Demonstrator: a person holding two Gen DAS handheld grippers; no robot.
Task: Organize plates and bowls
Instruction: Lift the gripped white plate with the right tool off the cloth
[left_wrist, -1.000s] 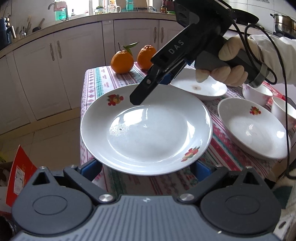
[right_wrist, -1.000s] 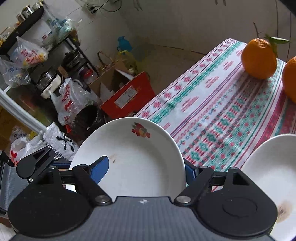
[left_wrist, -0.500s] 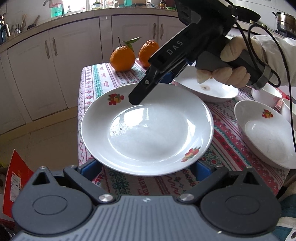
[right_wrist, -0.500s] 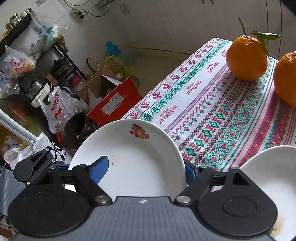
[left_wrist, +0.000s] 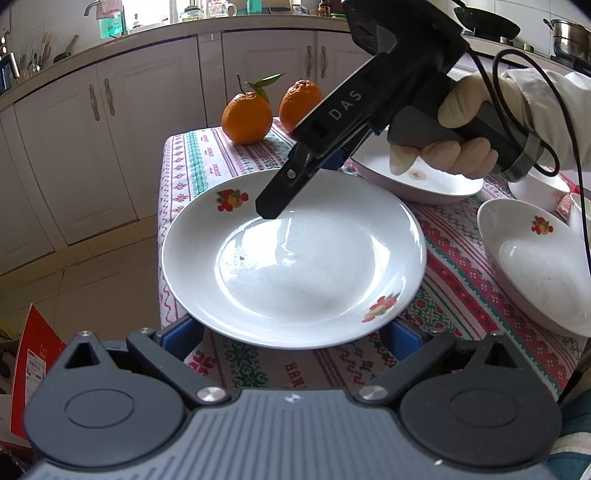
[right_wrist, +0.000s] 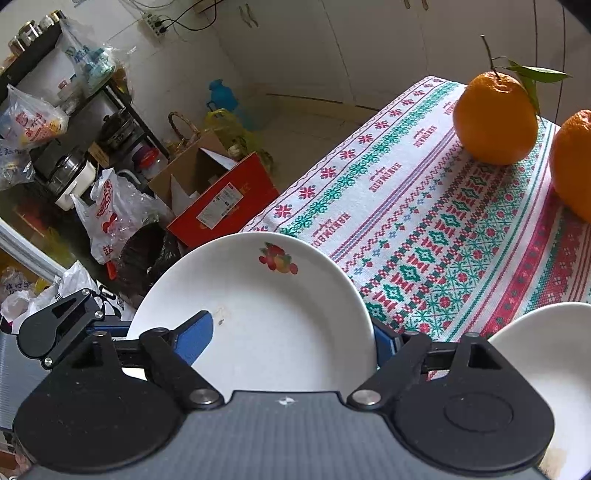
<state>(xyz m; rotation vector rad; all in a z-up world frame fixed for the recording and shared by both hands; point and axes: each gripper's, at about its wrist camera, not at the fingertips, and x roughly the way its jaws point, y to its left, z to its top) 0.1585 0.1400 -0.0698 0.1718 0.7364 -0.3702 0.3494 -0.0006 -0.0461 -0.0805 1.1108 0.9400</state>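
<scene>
A large white plate (left_wrist: 295, 266) with fruit decals hangs over the near left corner of the patterned table (left_wrist: 192, 166). My left gripper (left_wrist: 291, 334) is shut on its near rim, one blue finger (left_wrist: 181, 332) pressing in on each side. My right gripper (left_wrist: 275, 206), in a gloved hand, straddles the far rim. Its jaws are opening: one finger lies over the plate (right_wrist: 258, 325) and the other under it. In the right wrist view the right gripper (right_wrist: 291, 332) has its blue pad (right_wrist: 195, 332) just off the plate's surface.
A deep decorated dish (left_wrist: 535, 266) lies to the right. A stained white dish (left_wrist: 424, 181) and small bowls (left_wrist: 535, 184) lie behind the hand. Two oranges (left_wrist: 245, 118) stand at the table's far end. Beside the table, a red box (right_wrist: 221, 199) and bags crowd the floor.
Both grippers and the plate drifted slightly across the table corner, then settled. The right gripper's fingers have spread a little wider around the rim.
</scene>
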